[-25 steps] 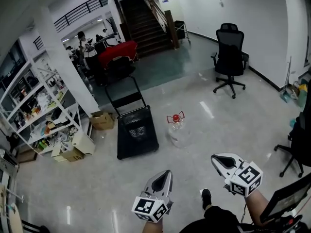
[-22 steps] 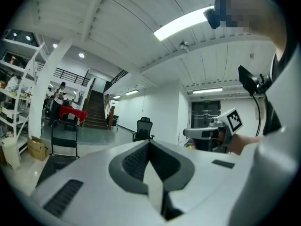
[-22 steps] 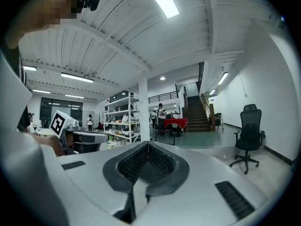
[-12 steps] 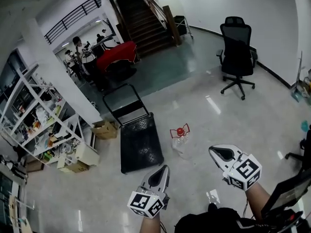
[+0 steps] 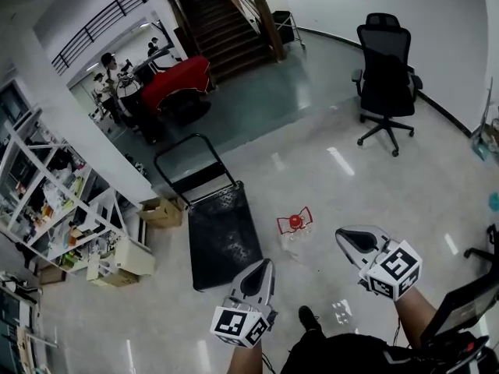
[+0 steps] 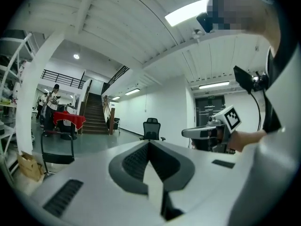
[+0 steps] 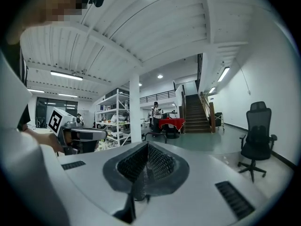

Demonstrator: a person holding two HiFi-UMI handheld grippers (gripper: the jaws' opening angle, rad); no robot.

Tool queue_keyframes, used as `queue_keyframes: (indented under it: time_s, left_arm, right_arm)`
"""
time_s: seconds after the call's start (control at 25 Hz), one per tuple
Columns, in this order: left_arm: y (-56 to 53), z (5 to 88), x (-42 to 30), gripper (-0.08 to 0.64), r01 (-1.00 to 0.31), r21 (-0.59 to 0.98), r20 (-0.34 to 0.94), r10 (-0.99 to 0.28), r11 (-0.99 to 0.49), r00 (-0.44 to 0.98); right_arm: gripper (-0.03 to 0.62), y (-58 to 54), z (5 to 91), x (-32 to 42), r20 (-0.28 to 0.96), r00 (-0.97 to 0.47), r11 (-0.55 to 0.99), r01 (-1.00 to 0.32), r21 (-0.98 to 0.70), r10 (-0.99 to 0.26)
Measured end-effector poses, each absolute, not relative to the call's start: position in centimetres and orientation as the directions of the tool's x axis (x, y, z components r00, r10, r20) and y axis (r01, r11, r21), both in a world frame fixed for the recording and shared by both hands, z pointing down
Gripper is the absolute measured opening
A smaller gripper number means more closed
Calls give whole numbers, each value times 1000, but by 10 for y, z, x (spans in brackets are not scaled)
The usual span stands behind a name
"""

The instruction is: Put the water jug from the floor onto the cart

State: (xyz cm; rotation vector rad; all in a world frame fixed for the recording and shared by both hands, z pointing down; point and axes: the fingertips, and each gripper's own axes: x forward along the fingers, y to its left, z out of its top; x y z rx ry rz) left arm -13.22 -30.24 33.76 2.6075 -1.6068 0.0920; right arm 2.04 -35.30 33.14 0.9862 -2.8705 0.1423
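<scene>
The water jug (image 5: 295, 231) is seen upright on the floor, just beyond and between the closed, empty left gripper (image 5: 264, 269) and right gripper (image 5: 347, 238), right of the cart (image 5: 222, 236).

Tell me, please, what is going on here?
A person holds two tools, both shut and empty: the left hand-held gripper and the right hand-held gripper, pointing ahead. The clear plastic water jug with a red cap stands on the glossy grey floor just in front of them, beside the black flat platform cart. Neither gripper touches the jug, so the lift has not yet begun.
</scene>
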Motion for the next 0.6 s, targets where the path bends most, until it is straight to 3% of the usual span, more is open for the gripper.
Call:
queue_keyframes:
  time_s: [0.4,0.6]
  left_arm:
    - [-421,346,-221,0,-857,63,89,-853,-511,515]
    - [-475,359,-231,0,-859,119,117,-852,-497,510]
  right_arm:
    - [3,-465,317,-74,139,-764,768,-639,-28,-630]
    - [3,-513,327,-88,160,-772,778,-627,-30,-616]
